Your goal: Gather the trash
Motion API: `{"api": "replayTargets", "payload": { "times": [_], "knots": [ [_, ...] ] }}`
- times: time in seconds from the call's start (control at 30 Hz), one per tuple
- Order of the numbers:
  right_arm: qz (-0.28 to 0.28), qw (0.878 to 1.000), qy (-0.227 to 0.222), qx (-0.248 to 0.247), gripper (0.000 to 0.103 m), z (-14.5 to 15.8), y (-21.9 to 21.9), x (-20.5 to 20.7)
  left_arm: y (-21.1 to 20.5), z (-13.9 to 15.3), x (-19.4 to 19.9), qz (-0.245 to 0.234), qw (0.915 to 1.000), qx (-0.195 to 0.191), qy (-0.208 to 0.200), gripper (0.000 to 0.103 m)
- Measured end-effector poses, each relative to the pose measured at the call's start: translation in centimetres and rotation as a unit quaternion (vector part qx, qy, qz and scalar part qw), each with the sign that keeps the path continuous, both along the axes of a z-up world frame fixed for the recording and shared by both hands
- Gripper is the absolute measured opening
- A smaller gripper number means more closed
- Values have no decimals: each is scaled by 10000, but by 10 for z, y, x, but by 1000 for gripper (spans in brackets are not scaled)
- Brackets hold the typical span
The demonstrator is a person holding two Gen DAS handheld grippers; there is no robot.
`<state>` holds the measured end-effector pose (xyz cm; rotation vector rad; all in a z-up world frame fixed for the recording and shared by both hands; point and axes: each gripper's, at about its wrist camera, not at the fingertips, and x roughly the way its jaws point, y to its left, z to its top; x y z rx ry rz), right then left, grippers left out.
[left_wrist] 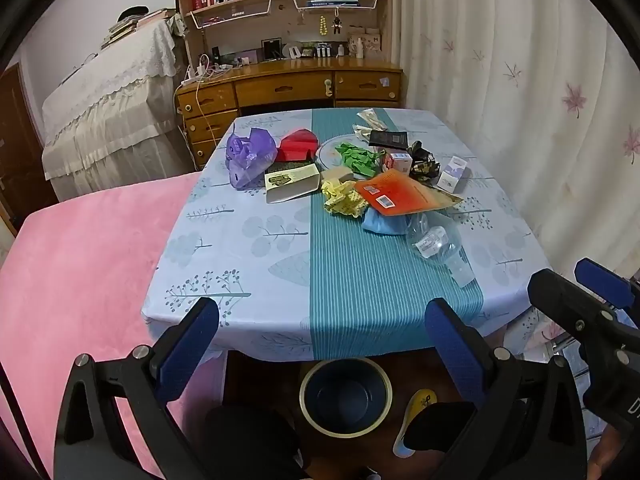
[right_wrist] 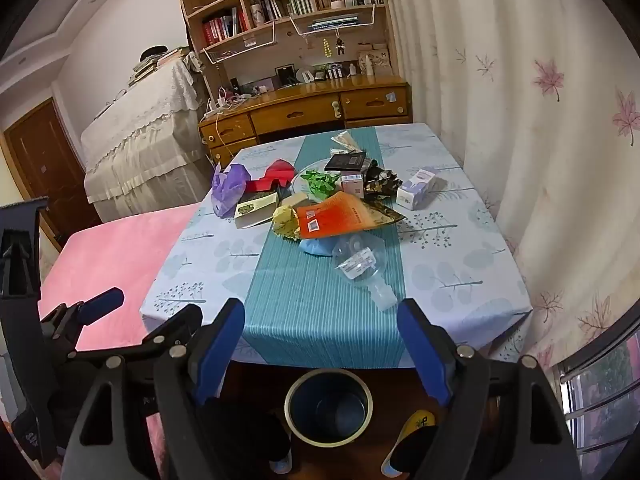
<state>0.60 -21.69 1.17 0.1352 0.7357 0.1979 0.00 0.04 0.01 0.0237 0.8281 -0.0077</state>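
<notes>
Left wrist view shows your left gripper spread wide with nothing between its fingers, hanging over the near table edge; your right gripper is just as wide and just as empty. Both tilt down toward the trash, which lies heaped across the far middle of the table: a purple bag, a red box, an orange pouch, a clear bottle nearest you. The bin stands on the floor just under the near edge, likely so pieces can drop straight in. You have open cloth between the edge and the heap, so a straight reach looks free. The curtain crowds the right side; the pink bed borders the left.
</notes>
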Motion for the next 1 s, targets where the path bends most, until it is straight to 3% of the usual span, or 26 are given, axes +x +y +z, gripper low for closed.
{"api": "replayTargets", "payload": {
  "times": [1.0],
  "knots": [
    [-101, 9998, -122, -95, 79, 4, -2, -5, -6, 7, 3, -28, 9999, 89, -50, 102]
  ]
}}
